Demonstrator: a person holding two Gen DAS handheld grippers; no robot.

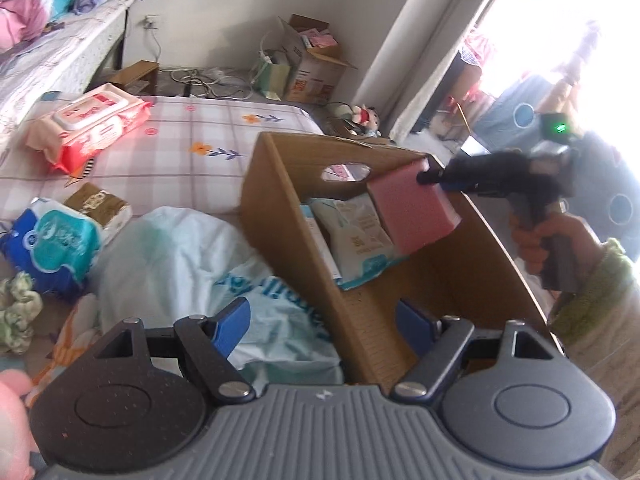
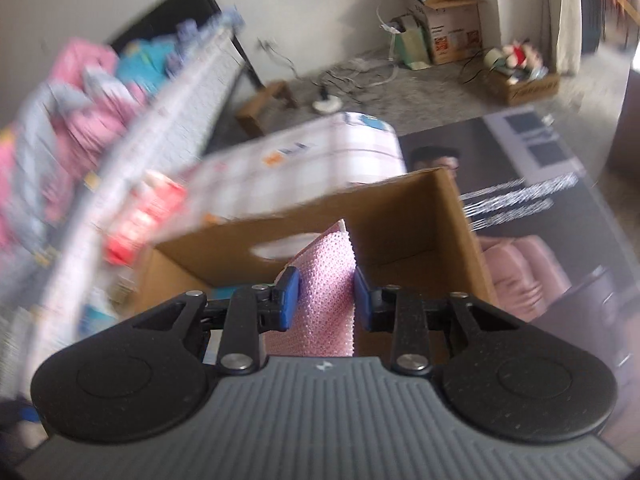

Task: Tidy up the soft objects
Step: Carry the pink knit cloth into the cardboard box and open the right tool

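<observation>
Checked bedding with small flower prints [image 1: 208, 128] covers the low mattress where the work happens, and a grey floor strewn with cables runs behind it to a pale wall. An open cardboard box [image 1: 280, 184] stands on the mattress with its top fully open; one wall has an oval hand-hole, and the rims are bare. Inside, a pale wipes pack [image 1: 360, 236] leans against the near wall, leaving the rest of the box floor free.

The right gripper [image 2: 325, 296], held by a hand [image 1: 536, 248] in a green-cuffed sleeve, has its blue pads pressed on both sides of a pink sponge [image 1: 412, 208], which hangs over the box's open top at the far corner, above the wipes pack and not touching the cardboard as far as can be seen. The right wrist view is blurred along its left side.

The left gripper [image 1: 324, 332] has its jaws spread wide and holds nothing; one finger sits over a crumpled light-blue plastic bag [image 1: 180, 264] just outside the box, the other over the box interior.

Left of the box lie a red-and-white wipes pack [image 1: 92, 124], a blue tissue pack [image 1: 52, 244], a brown tissue pack [image 1: 100, 204] and a green scrunchie [image 1: 16, 308]. Another carton [image 1: 316, 64] stands by the far wall.
</observation>
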